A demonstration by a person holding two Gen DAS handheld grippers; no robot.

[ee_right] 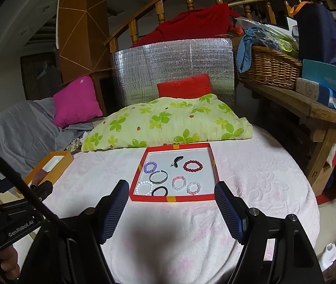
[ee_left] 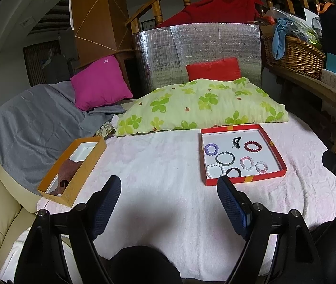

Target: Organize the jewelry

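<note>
Right of centre in the left wrist view, the red tray [ee_left: 243,180] lies on the pink bed cover [ee_left: 158,165] with the jewelry spread apart inside: a purple bead bracelet [ee_left: 211,148], a dark red bead bracelet [ee_left: 252,146], a green bangle [ee_left: 225,158], a white bead bracelet [ee_left: 215,170], two pink bead bracelets [ee_left: 247,163], a black hair tie [ee_left: 234,172] and a dark clip [ee_left: 236,141]. At the left edge sits an orange box [ee_left: 73,169] holding a brown cloth [ee_left: 67,174]. Both the left hand-held gripper [ee_left: 169,190] and the right hand-held gripper [ee_right: 171,195] hover released, grasping nothing. Whether the pieces stay here or go to the box is unclear. Any pick should pinch one ring's rim from above without disturbing its neighbours.
</note>
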